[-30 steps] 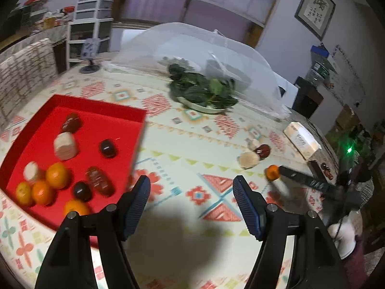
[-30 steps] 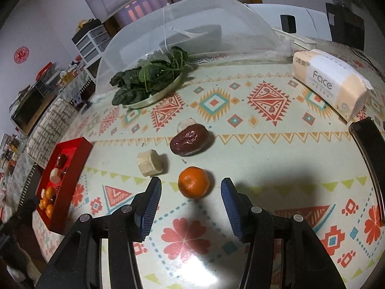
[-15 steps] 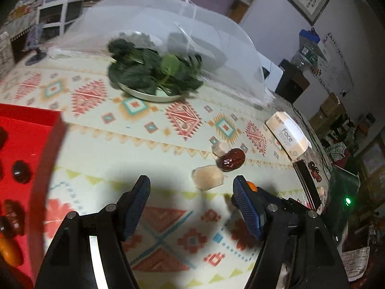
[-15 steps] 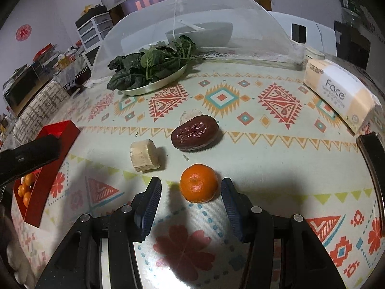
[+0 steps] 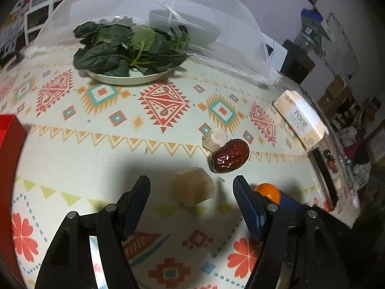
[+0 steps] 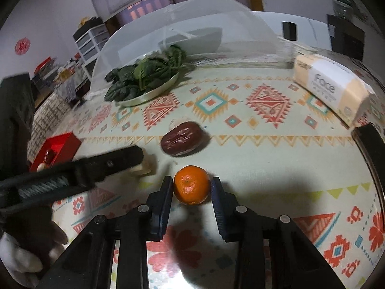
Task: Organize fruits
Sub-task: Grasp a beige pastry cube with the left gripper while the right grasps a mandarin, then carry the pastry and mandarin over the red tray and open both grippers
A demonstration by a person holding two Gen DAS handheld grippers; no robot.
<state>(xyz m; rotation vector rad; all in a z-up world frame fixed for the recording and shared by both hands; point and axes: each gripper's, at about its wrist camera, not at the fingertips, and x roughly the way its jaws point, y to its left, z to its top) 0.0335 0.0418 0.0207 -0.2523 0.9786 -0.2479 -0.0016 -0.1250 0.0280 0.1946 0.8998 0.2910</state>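
Note:
An orange tangerine (image 6: 191, 184) sits on the patterned tablecloth between the fingers of my right gripper (image 6: 192, 187), which has closed to its sides; whether the pads touch it I cannot tell. It also shows in the left wrist view (image 5: 268, 192), behind my right finger. My left gripper (image 5: 191, 190) is open around a pale beige chunk (image 5: 192, 189). A dark red date (image 5: 229, 155) lies just beyond, with a small pale piece (image 5: 215, 137) behind it. The date also shows in the right wrist view (image 6: 181, 138). The red tray (image 6: 57, 145) with fruit stands at the far left.
A plate of green leaves (image 5: 131, 53) stands in front of a clear mesh food cover (image 5: 168, 7). A tissue pack (image 5: 300, 118) lies at the right, with a dark phone-like slab (image 6: 370, 142) by the table's edge.
My left gripper swung right from the red tray and now straddles the beige chunk. My right gripper moved forward and narrowed around the tangerine.

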